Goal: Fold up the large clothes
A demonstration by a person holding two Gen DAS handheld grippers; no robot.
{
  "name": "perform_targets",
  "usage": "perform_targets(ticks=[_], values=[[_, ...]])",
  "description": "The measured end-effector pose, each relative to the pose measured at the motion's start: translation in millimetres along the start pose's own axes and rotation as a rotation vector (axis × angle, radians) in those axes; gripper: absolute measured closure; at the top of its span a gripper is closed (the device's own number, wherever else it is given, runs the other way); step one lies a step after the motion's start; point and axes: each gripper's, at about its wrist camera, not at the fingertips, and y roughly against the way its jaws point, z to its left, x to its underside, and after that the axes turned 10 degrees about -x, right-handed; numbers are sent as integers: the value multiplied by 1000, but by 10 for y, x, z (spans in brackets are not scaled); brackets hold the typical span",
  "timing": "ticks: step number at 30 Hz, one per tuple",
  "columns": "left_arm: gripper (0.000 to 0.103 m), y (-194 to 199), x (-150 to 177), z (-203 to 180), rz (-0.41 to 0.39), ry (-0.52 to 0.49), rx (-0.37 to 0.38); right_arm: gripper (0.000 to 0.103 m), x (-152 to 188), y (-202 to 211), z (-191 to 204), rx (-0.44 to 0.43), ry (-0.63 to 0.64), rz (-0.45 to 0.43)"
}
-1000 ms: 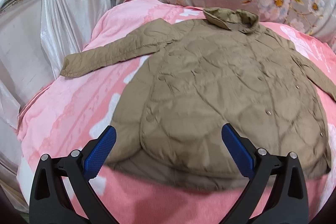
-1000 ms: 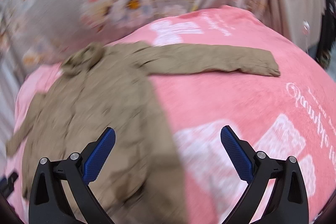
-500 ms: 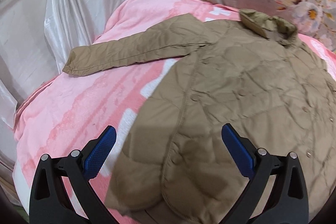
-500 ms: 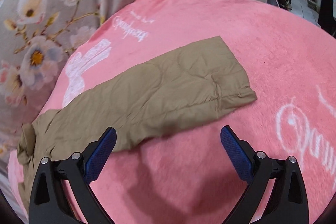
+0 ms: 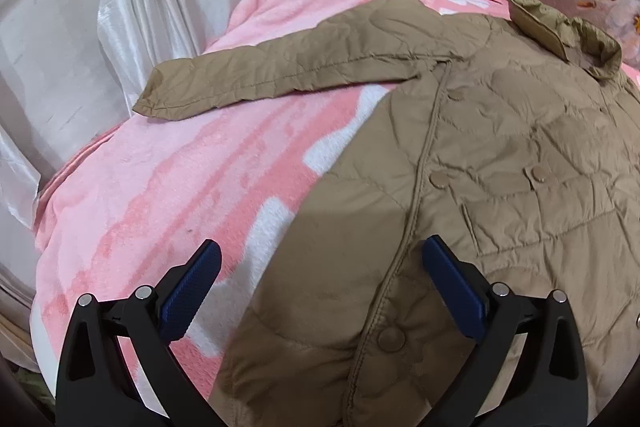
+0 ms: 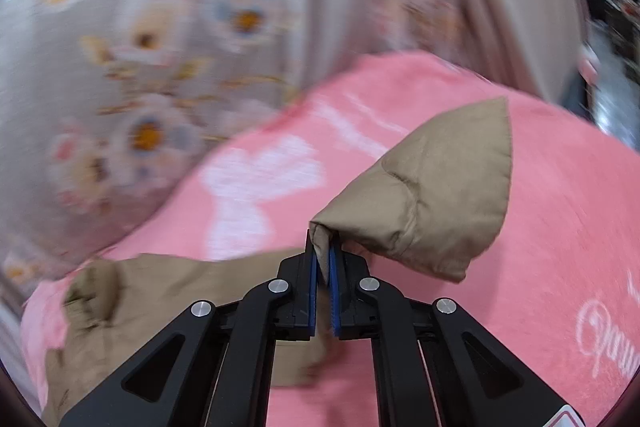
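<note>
A tan quilted jacket (image 5: 500, 163) lies front up on a pink blanket (image 5: 168, 179), collar (image 5: 560, 31) at the far right. Its left sleeve (image 5: 280, 75) stretches out flat to the left. My left gripper (image 5: 320, 283) is open and empty, low over the jacket's left side edge. In the right wrist view, my right gripper (image 6: 323, 255) is shut on the cuff end of the jacket's other sleeve (image 6: 432, 195) and holds it lifted off the blanket (image 6: 560, 227). The jacket's body (image 6: 160, 291) lies to the lower left.
A silvery white curtain (image 5: 100, 27) hangs left of the bed. A grey floral drape (image 6: 180, 27) hangs behind it. The pink blanket drops off at its left edge (image 5: 44, 227). A room with clutter (image 6: 612, 27) shows at far right.
My right gripper has closed on the right sleeve's cuff and lifted it. My left gripper has moved closer and lower over the jacket's left side, still open.
</note>
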Motion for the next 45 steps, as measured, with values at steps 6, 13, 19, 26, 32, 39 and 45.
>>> perform_targets(ticks=[6,13,19,26,32,39,45], values=[[5,-42,-55,109,2,20,-25,98,291,-30,1743,-296,271,70],[5,-64,-46,309,7,46,-3,98,1267,-421,2831,-466,410,277],[5,-36,-80,394,-5,54,44,93,2187,-728,3277,-515,504,474],[5,-4,-161,368,-6,71,113,44,2716,-538,3372,-619,557,578],[5,92,-337,188,38,95,332,41,2260,-223,2654,-579,386,489],[6,-252,-702,-592,231,138,613,39,1656,-670,1354,-360,44,430],[67,-330,-940,-954,269,159,621,47,1557,-1290,794,-304,-179,456]])
